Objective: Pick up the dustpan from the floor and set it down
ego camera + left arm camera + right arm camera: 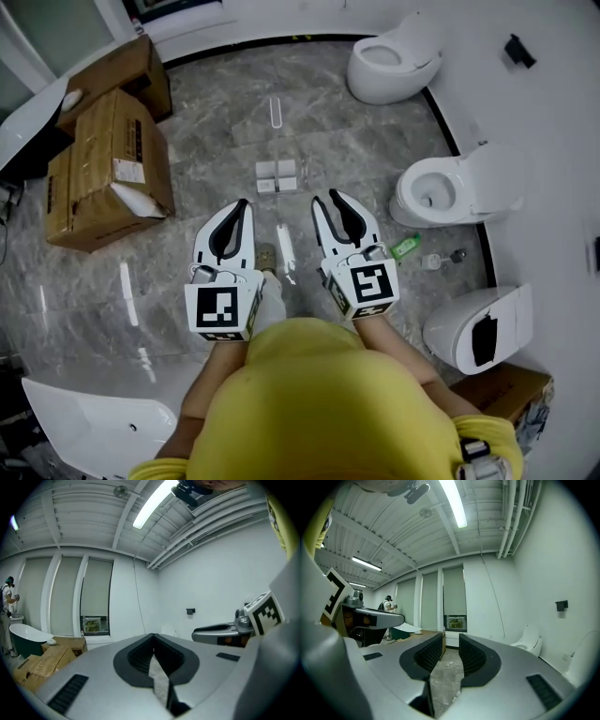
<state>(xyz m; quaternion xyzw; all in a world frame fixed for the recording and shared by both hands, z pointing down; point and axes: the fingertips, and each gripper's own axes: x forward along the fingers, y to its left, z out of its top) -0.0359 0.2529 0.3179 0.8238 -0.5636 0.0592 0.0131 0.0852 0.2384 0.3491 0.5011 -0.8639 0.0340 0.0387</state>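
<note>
Dustpan cannot be picked out for certain in any view; a slim white object [284, 251] lying on the grey floor [206, 122] between the two tools may be part of it. Nothing is held: the left gripper [246, 202] has its jaws pressed together on nothing, and the right gripper [326, 197] stands slightly spread and empty. The pickup seems not yet begun. The cardboard boxes [112, 164] carry a label and print too small to read.

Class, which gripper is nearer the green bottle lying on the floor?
Right. In the head view the right gripper is just left of the green bottle; the left gripper is farther left, beyond it.
</note>
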